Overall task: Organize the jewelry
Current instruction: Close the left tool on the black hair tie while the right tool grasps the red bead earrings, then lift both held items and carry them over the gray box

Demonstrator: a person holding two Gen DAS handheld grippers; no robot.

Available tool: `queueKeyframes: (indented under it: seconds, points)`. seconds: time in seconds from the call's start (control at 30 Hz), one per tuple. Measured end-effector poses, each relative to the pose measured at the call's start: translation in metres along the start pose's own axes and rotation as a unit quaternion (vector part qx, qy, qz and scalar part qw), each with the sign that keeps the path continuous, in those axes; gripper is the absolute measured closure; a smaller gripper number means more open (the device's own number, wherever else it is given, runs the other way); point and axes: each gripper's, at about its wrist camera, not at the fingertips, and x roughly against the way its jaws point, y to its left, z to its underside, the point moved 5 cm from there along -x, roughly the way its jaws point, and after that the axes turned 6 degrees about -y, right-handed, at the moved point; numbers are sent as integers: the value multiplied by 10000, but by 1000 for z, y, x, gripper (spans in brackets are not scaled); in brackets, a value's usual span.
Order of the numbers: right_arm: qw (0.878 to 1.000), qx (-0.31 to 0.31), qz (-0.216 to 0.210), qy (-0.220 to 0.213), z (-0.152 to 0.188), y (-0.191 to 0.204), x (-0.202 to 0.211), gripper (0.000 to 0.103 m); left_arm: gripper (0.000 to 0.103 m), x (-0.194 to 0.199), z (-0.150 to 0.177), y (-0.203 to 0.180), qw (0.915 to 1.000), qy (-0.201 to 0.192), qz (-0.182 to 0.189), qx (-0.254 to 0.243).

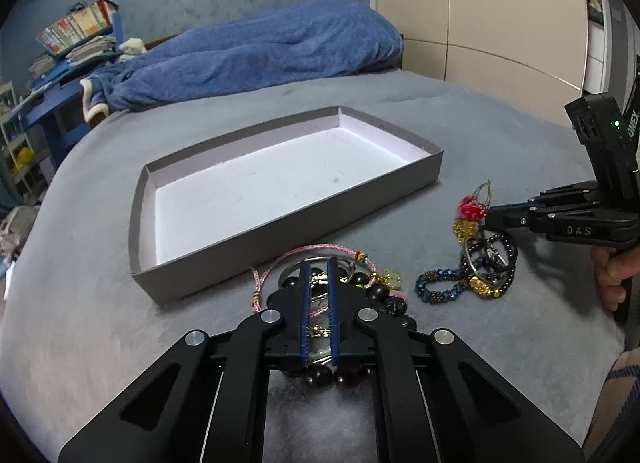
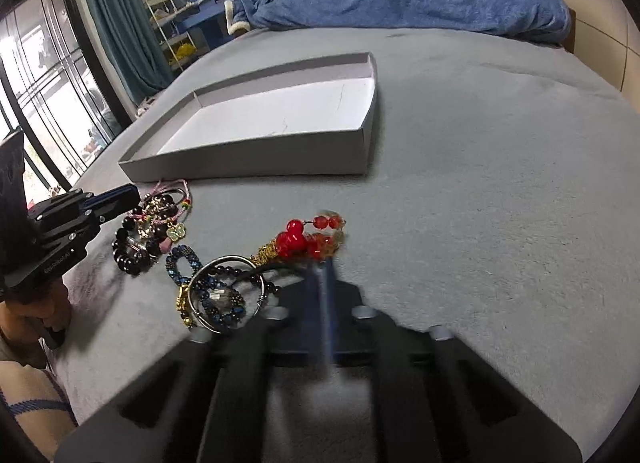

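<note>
From my left wrist camera, nearest to me, the left hand-held gripper point(image 1: 319, 267) has its blue pads drawn almost together over the near pile of jewelry point(image 1: 340, 283), dark bead bracelets tangled with a pink cord; small gold pieces sit between the pads, though I cannot tell whether they are truly pinched or merely lie under them. This pile sits just in front of the near wall of the grey box point(image 1: 280, 239), so I judge the coming move to be a short lift up and forward over that wall. The box's long axis runs from near left to far right in this view, and my left hand-held gripper is the nearer one to it. To the right of the box, the second pile point(image 1: 476, 263) of blue beads, metal rings and gold chain lies on the bed point(image 1: 480, 135). The right hand-held gripper point(image 2: 320, 263) is closed at its edge, tips against the red bead piece point(image 2: 304, 239). The right wrist view is blurred, so a firm grip there I cannot confirm, yet it shows the red beads clearly. The left view alone shows the box's bare white floor. Beyond the box lies a blue blanket point(image 1: 260, 51).
</note>
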Motion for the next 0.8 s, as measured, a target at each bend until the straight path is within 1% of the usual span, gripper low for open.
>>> queueKeyframes:
  seconds: [0.2,0.33,0.37,0.4,0.43,0.5,0.53,0.6,0.7,0.77,0.8]
  points:
    - [9981,-298,-119,-530,-2,-6,27,103,99,8,3,0,9999,-45,94,115]
    - [9952,-511,-180,-809,2,-12,44,103,99,15,4,-11,9994,-62,346,8]
    - [9948,-542,-182,-846,3,-14,47,103,94,16,4,-14,9992,-63,394,-41]
    - [9946,-559,-177,-857,4,-14,49,103,85,18,4,-20,9988,-59,473,-117]
    - [9944,-586,-176,-864,6,-15,51,103,81,19,4,-24,9985,-82,509,-204]
    - [9940,-625,-157,-879,11,-17,55,103,65,19,4,-31,9978,-68,573,-332]
    - [9940,-645,-148,-870,12,-19,56,103,61,19,4,-37,9970,-47,669,-385]
    - [9938,-716,-54,-843,12,-24,56,103,44,18,3,-44,9958,-29,782,-467]
    - [9942,-803,2,-720,10,-28,50,101,33,17,0,-58,9933,-30,960,-642]
    - [9948,-846,4,-560,7,-30,42,101,30,14,-4,-67,9914,-9,1075,-750]
    - [9950,-848,17,-531,6,-31,40,100,30,12,-6,-72,9905,7,1120,-794]
